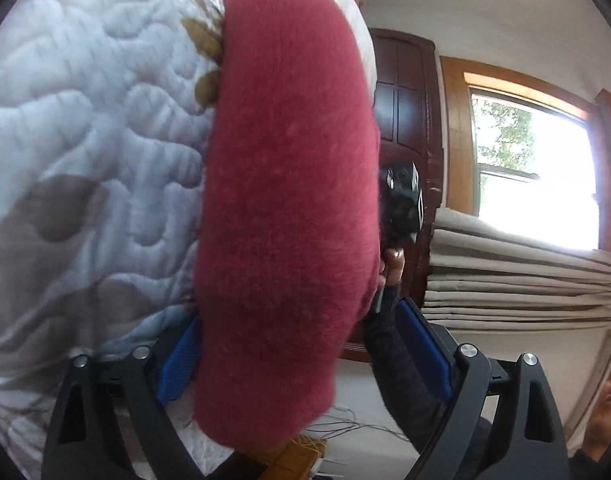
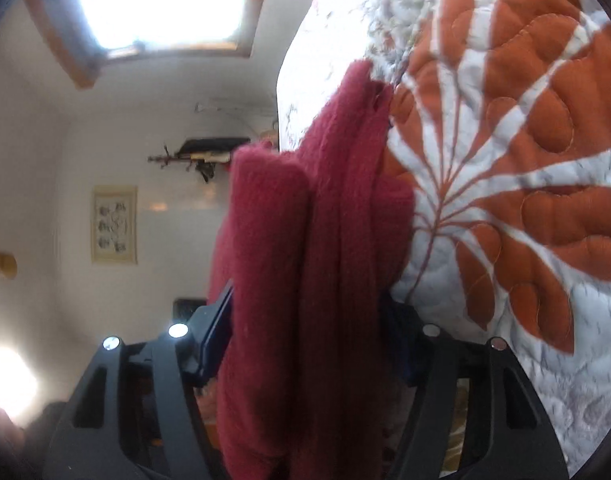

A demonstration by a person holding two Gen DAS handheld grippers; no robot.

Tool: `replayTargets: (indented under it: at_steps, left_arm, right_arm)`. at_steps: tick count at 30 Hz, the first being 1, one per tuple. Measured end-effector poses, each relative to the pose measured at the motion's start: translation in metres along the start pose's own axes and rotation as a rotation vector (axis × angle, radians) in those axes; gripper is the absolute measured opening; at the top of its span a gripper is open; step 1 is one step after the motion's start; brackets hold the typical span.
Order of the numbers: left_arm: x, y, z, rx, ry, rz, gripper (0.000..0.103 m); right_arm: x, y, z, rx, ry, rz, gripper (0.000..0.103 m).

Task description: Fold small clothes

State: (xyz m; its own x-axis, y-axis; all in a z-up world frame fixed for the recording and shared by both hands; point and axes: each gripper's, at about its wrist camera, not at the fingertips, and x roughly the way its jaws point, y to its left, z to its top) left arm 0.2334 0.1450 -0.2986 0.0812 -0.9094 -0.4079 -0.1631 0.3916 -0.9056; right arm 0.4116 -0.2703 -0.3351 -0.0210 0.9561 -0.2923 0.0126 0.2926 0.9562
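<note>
Quilt: one, white (image 1: 85, 128) with rust leaf print, covering the bed beneath both tools.
Garment: one red knit piece (image 1: 289, 200), lifted just above the quilt, bunched in several layers in the right wrist view.
Handling: likely soft, light, limp and fuzzy; it should sag between grips, so taking hold at edges or corners seems best.
Left tool: one (image 1: 305, 356), blue pads apart with the knit between them; whether they pinch it, I cannot tell.
Right tool: one (image 2: 305, 340), clamped on the gathered folds.
</note>
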Motion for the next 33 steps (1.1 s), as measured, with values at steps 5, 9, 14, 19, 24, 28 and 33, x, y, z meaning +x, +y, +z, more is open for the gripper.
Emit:
replayTargets:
  at_steps: [5,9,14,19,24,28,33]
  left_arm:
    - [0.009,0.000,0.004,-0.004,0.007,0.097,0.046]
    - [0.007,-0.008,0.006,-0.013,0.006,0.111,0.034]
    - [-0.011,-0.033,0.006,0.028,0.002,0.104,0.031]
    - [-0.057,-0.051,-0.007,0.069,-0.025,0.075,0.031]
    - [-0.120,-0.056,-0.042,0.133,-0.072,0.109,0.031]
    - [-0.165,-0.033,-0.080,0.149,-0.134,0.140,0.031]
    - [-0.165,0.054,-0.108,0.003,-0.132,0.196,0.040]
  right_arm:
    - [0.001,0.018,-0.002,-0.038,-0.009,-0.008,0.047]
    - [-0.005,0.031,-0.003,-0.064,-0.031,-0.061,0.042]
    - [0.003,0.073,-0.012,-0.112,-0.070,-0.085,0.040]
    - [0.022,0.131,-0.024,-0.192,-0.092,-0.065,0.040]
    - [0.083,0.177,-0.048,-0.258,-0.048,-0.021,0.040]
    - [0.138,0.184,-0.076,-0.269,0.013,0.005,0.040]
    - [0.200,0.150,-0.097,-0.198,0.105,-0.152,0.050]
